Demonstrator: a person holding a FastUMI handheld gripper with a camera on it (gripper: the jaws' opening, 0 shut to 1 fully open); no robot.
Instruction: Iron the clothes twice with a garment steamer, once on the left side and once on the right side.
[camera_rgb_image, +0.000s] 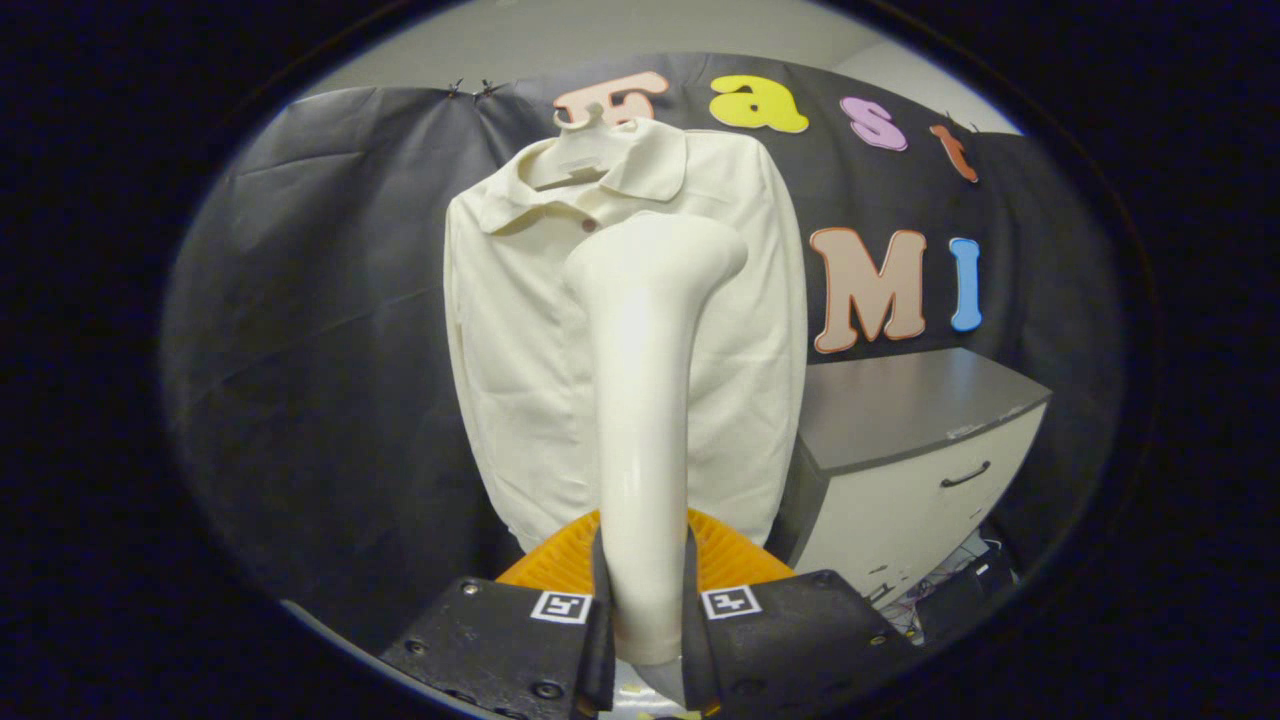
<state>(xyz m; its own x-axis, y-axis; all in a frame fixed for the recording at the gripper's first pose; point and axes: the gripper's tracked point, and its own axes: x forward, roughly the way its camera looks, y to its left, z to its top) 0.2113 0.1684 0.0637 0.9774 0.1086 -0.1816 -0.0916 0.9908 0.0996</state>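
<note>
A cream collared shirt (520, 350) hangs on a white hanger (580, 140) against the black cloth wall, facing me. The white garment steamer (640, 400) stands upright between my fingers, its handle pressed from both sides. Its wide head (665, 255) is up near the shirt's chest, just below the collar, toward the shirt's right half as I see it. My gripper (645, 600) is shut on the steamer's handle. Whether the head touches the fabric I cannot tell.
A grey-topped white cabinet (900, 440) with a drawer handle stands right of the shirt. An orange ribbed object (730, 555) sits just behind my fingers, below the shirt's hem. Cables lie on the floor by the cabinet's foot.
</note>
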